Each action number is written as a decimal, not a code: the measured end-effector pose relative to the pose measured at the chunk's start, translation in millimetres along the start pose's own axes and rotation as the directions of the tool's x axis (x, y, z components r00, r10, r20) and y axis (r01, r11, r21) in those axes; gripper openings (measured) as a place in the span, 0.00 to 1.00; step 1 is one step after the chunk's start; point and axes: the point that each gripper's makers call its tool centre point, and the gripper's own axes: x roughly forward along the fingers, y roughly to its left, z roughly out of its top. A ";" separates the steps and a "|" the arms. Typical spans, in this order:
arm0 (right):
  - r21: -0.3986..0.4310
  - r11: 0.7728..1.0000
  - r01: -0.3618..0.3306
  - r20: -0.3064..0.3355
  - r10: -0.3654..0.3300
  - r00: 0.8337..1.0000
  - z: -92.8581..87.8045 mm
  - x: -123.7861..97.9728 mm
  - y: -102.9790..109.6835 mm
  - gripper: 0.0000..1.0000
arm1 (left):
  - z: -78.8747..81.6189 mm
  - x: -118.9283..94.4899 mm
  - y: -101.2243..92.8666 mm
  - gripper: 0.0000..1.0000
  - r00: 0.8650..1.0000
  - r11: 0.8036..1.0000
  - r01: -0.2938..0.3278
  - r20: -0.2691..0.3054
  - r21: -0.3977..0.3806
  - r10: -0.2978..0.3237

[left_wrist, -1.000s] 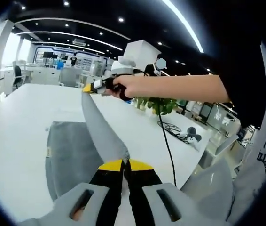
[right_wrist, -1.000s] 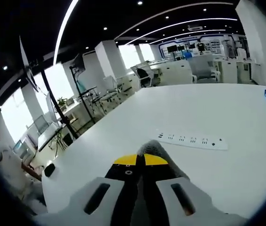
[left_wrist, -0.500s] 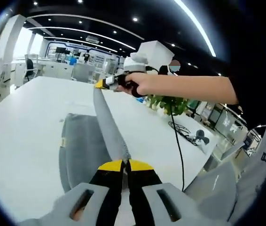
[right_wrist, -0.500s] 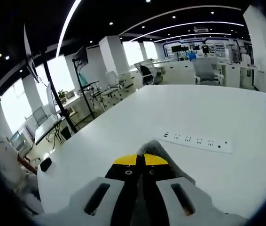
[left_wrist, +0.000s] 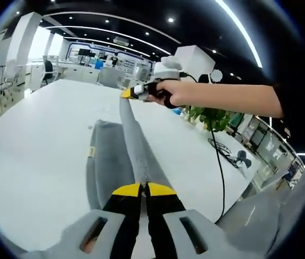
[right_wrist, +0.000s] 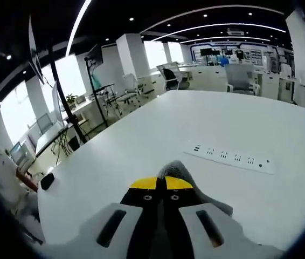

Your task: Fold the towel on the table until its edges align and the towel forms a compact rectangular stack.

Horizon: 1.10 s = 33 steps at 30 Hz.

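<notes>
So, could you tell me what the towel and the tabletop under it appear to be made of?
The towel looks like soft grey woven or terry cloth: matte, slightly nubbly, sagging between the left gripper and right gripper that pinch it. The table seems a hard smooth white laminate or painted board, with a faint sheen; the exact material cannot be told.

1. The towel (left_wrist: 109, 162) lies on the table (left_wrist: 28, 151), one edge lifted between the left gripper (left_wrist: 143, 186) and right gripper (left_wrist: 126, 94).
2. A power strip (right_wrist: 233, 158) lies on the table beyond the right gripper (right_wrist: 161, 182).
</notes>
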 end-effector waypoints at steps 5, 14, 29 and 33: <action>0.001 1.000 -0.001 -0.025 0.001 1.000 -11.0 12.7 2.7 0.00 | -13.1 6.5 8.0 0.03 0.999 1.000 0.001 -0.033 -0.018 -0.001; -0.035 0.999 0.009 -0.055 -0.011 0.998 -26.0 27.7 4.1 0.00 | -32.2 13.3 30.7 0.03 0.997 0.997 -0.029 -0.073 -0.069 0.024; -0.052 0.999 0.002 -0.086 -0.006 0.996 -40.4 51.8 14.5 0.00 | -46.0 14.9 47.7 0.03 0.995 0.992 -0.069 -0.083 -0.106 0.060; -0.024 1.000 0.012 -0.096 -0.014 0.995 -46.6 58.0 12.2 0.00 | -52.6 17.2 54.2 0.03 0.993 0.987 -0.090 -0.084 -0.131 0.079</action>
